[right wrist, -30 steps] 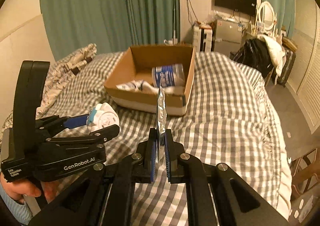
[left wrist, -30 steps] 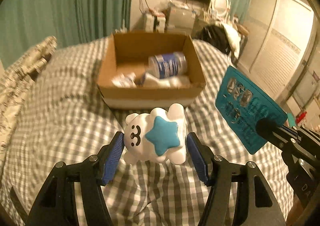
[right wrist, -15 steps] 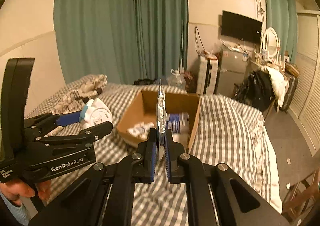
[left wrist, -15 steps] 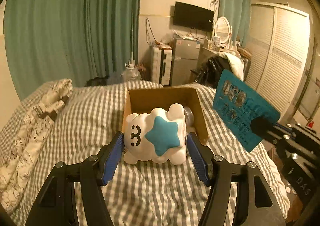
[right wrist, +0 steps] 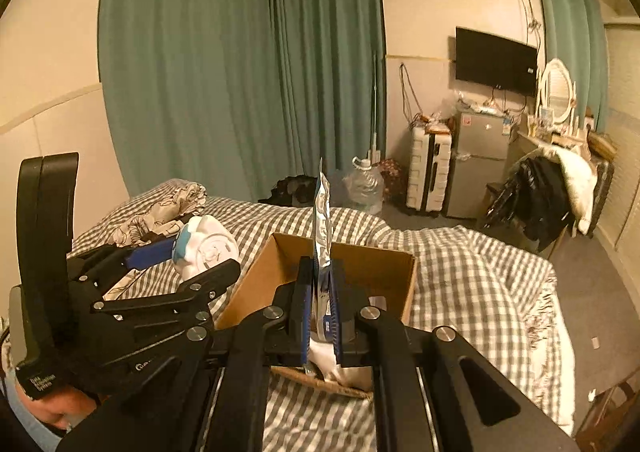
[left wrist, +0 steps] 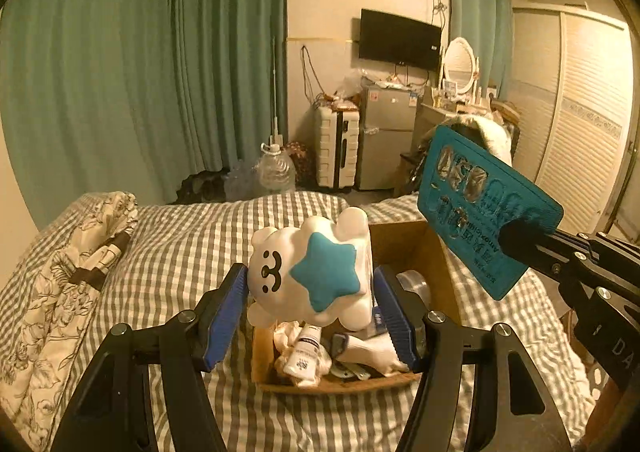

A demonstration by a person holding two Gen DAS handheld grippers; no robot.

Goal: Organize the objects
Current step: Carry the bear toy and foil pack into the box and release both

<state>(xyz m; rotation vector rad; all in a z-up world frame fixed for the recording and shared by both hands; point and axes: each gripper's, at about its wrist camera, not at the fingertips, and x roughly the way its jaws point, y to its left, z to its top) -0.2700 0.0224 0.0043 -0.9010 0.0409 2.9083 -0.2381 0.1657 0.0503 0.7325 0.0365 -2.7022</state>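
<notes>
While pinching the white toy, the left hand-held gripper hovers apparently over the box.

White toy, teal star; grey-checked bedspread; teal blister pack

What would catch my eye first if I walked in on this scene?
Probably the white bear-shaped toy with a blue star, pinched in the left claw just above the open brown cardboard box on the grey checked bed. Next, the teal pill blister sheet held upright in the right claw over the same box, which already holds tubes and a tin.
</notes>
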